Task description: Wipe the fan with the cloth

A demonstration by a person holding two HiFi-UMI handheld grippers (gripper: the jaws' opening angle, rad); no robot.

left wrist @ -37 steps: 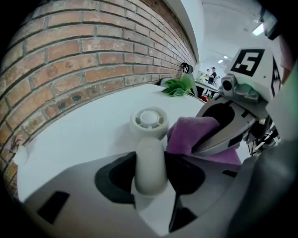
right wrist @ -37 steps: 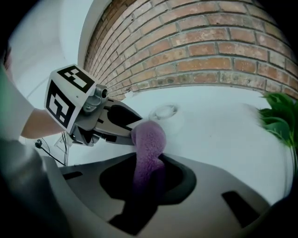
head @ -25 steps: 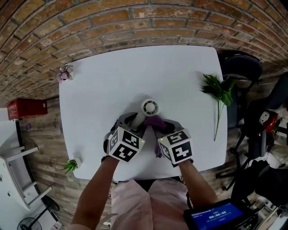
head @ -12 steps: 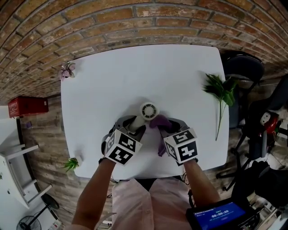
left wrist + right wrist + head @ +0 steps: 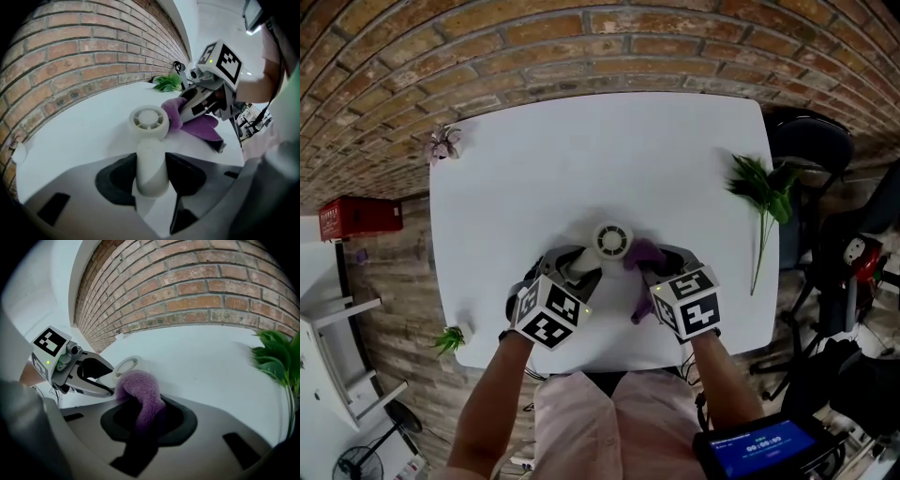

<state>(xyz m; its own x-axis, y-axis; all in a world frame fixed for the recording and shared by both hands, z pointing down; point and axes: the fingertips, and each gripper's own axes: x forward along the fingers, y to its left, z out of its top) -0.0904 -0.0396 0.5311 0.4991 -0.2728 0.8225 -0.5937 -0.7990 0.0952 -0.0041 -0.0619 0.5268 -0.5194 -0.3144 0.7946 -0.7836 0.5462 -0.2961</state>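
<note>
Sliding rightward, the soft purple cloth (image 5: pixel 643 253), pinched in the right gripper (image 5: pixel 659 261), is rubbing the handheld fan (image 5: pixel 612 240) near the white table's (image 5: pixel 534 159) front; the left gripper (image 5: pixel 578 265) is clamping its light, rigid plastic handle, probably the safest hold.

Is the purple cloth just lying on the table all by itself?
No, the right tool is shut on the cloth and holds it up against the fan.
</note>
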